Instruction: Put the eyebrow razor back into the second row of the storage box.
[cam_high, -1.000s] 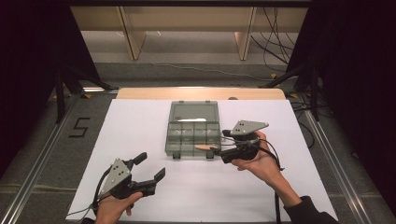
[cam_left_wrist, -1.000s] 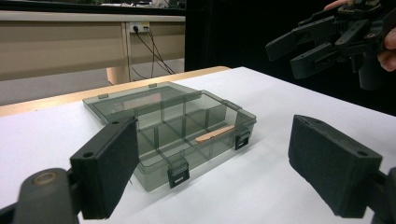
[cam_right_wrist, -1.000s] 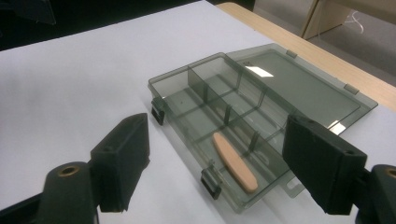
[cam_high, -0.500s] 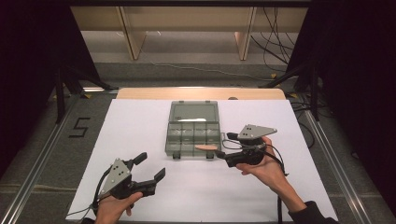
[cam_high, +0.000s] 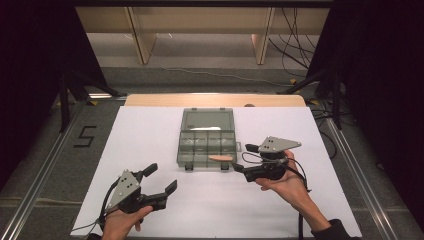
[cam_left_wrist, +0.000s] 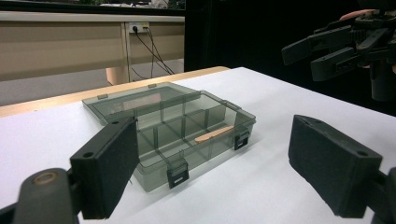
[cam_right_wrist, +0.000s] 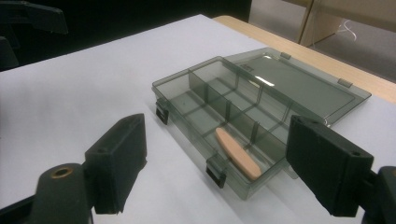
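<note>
White sheeting covers the tabletop (cam_high: 150, 140), and near its middle sits a smoky clear box (cam_high: 207, 145) with its lid (cam_high: 208, 120) laid flat open toward the far side. A tan stick (cam_high: 220, 158) lies in the box's near right corner — it seems to rest across a divider or the front wall instead of lying flat in one compartment, though I cannot tell which. The right tongs (cam_high: 239, 167) hang just beside that corner, jaws apart and empty, aimed at the box. The left tongs (cam_high: 162, 179) hover nearer the person, well apart from the box, also spread and holding nothing. The step in hand looks like settling the stick and then shutting the lid. To do it well, I would nudge the stick with one right jaw tip so that it drops fully below the rim — a stick riding on the wall would block the lid. Bring the left tongs up against the box's near left wall to steady it, since the light plastic may skate on the sheet. Then hook the lid's far edge and swing it over gently, keeping clear of the two front latches (cam_high: 189, 166).
</note>
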